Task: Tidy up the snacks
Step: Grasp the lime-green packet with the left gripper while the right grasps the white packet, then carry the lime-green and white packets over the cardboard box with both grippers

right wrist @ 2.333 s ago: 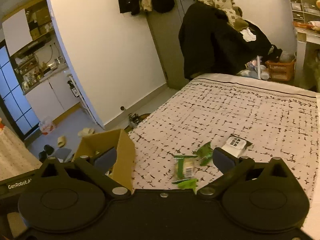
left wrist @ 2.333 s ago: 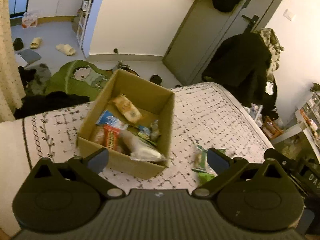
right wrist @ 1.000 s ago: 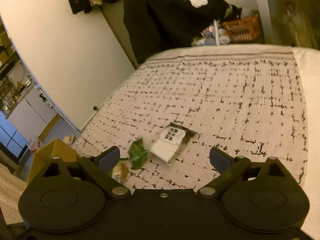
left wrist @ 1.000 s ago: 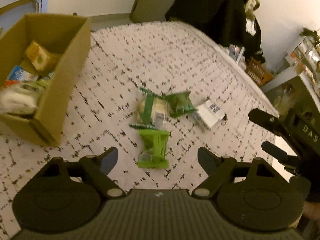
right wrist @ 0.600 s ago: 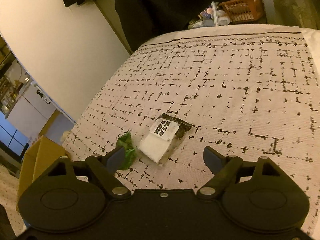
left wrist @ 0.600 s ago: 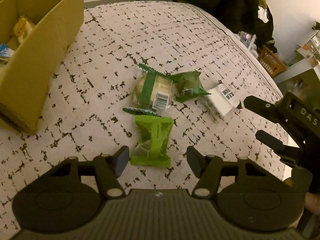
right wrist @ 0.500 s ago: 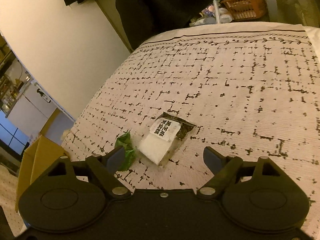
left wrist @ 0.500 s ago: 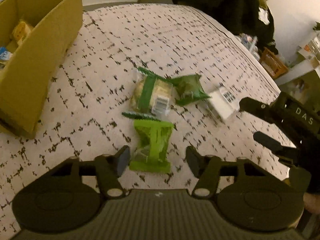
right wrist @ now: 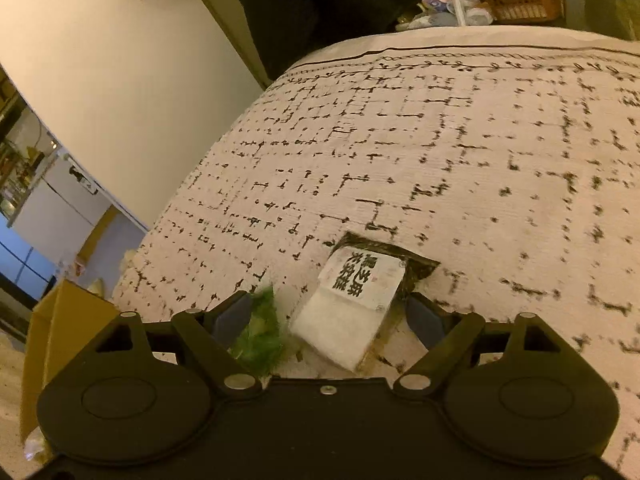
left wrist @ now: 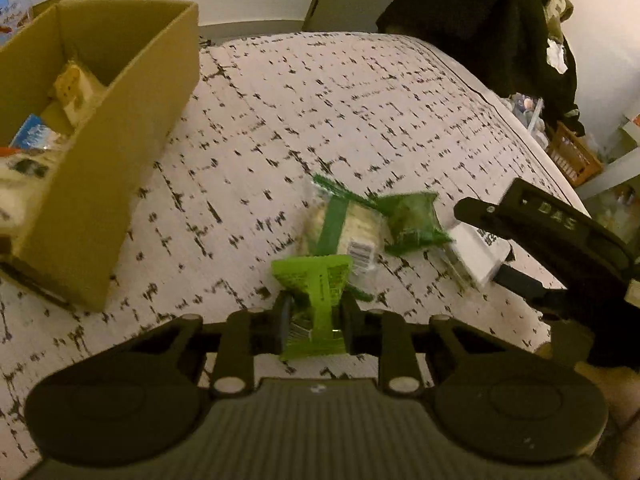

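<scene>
Now the left hand-held gripper [left wrist: 313, 316] has clamped shut on the bright green crinkled snack packet [left wrist: 313, 300], where half a second ago its fingers stood apart on either side of it. That means the pickup is made, and I'd judge the open brown cardboard box [left wrist: 108, 184] to its left comes next. The packet sits pinched between the fingers, low over the patterned bedspread [left wrist: 320, 112]. Meanwhile the right hand-held gripper [right wrist: 329, 316] is spread wide, with the white-and-dark labelled pouch [right wrist: 352, 300] lying between its fingers, ungripped.
</scene>
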A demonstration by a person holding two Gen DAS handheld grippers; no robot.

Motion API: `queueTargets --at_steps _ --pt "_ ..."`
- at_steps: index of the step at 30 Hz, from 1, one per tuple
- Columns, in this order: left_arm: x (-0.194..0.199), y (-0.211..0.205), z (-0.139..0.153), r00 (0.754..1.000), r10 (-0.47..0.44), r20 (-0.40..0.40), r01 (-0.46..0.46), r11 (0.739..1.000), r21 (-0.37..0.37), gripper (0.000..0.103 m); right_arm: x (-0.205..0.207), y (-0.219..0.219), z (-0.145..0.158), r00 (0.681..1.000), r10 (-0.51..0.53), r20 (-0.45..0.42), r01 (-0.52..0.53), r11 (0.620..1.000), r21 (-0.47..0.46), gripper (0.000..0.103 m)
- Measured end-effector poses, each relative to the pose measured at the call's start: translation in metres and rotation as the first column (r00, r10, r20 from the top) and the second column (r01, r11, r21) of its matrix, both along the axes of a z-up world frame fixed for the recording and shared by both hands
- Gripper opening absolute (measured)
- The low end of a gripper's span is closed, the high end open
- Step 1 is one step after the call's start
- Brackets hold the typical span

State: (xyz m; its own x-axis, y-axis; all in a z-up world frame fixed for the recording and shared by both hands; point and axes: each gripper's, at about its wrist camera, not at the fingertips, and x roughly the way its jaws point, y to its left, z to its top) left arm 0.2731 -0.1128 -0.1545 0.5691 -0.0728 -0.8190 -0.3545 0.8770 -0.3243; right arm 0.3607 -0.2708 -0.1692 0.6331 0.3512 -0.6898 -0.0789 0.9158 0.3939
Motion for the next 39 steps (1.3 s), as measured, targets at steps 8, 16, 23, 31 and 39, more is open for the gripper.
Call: queueTargets --at_steps 8,16,23,31,39 --pt "0.008 0.018 -0.003 0.999 0.031 -0.009 -0.031 0.999 -0.012 0.024 0.014 0.022 -0.003 1.0 -0.007 0.022 0.01 0.993 -0.117 0.077" --pt "0.011 0.022 -0.006 0.999 0.037 -0.013 -0.038 0.999 -0.035 0.024 0.007 0.03 -0.003 1.0 0.024 0.02 -0.018 0.961 -0.276 0.051" --pt "0.0 0.023 0.006 0.999 0.039 0.016 -0.038 0.998 -0.04 0.024 -0.01 0.02 0.008 1.0 -0.012 0.007 0.013 0.972 -0.234 0.048" --pt "-0.023 0.024 0.041 0.996 0.025 0.085 -0.022 0.999 -0.043 0.024 -0.041 0.006 0.033 0.998 -0.06 0.033 0.065 0.984 -0.167 0.048" --pt "-0.045 0.031 0.077 0.988 0.026 0.154 -0.018 0.999 -0.049 0.024 -0.068 0.015 0.075 0.993 -0.052 0.102 0.065 0.989 -0.131 0.048"
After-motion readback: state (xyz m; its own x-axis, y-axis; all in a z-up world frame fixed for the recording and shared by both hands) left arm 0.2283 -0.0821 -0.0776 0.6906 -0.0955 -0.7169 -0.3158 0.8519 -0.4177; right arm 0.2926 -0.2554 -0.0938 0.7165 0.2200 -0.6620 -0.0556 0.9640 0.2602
